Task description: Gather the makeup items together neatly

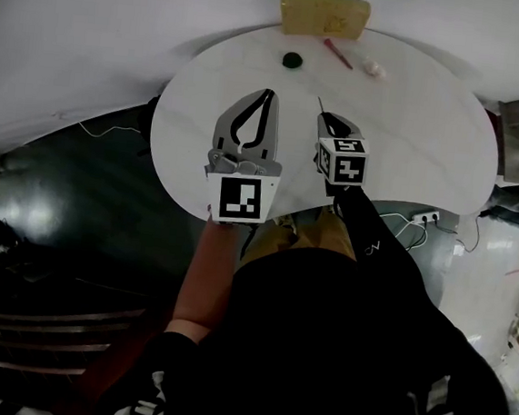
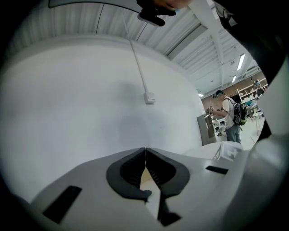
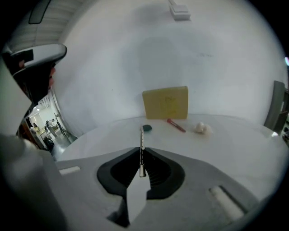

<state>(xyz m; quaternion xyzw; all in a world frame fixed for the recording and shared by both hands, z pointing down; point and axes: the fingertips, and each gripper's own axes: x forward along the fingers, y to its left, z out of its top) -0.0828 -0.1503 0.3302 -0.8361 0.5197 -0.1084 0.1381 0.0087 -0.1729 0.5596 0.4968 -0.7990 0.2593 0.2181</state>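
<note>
Pinching a slim silvery makeup stick [image 3: 141,137] about its mid-length, the right gripper [image 3: 141,151] has its jaws clenched on it, one end poking out past the tips over the round white tabletop [image 1: 412,144]. It looks light, stiff and smooth, so it would likely swivel or slip in a loose grip; a firm hold at the middle suits it. The left gripper [image 2: 145,150] has its jaws pressed together on nothing. At the far edge, near one another but apart, lie a dark green round disc [image 3: 146,128], a red pencil [image 3: 175,125] and a white fluffy puff [image 3: 202,128], before a yellow rectangular block [image 3: 165,103].
</note>
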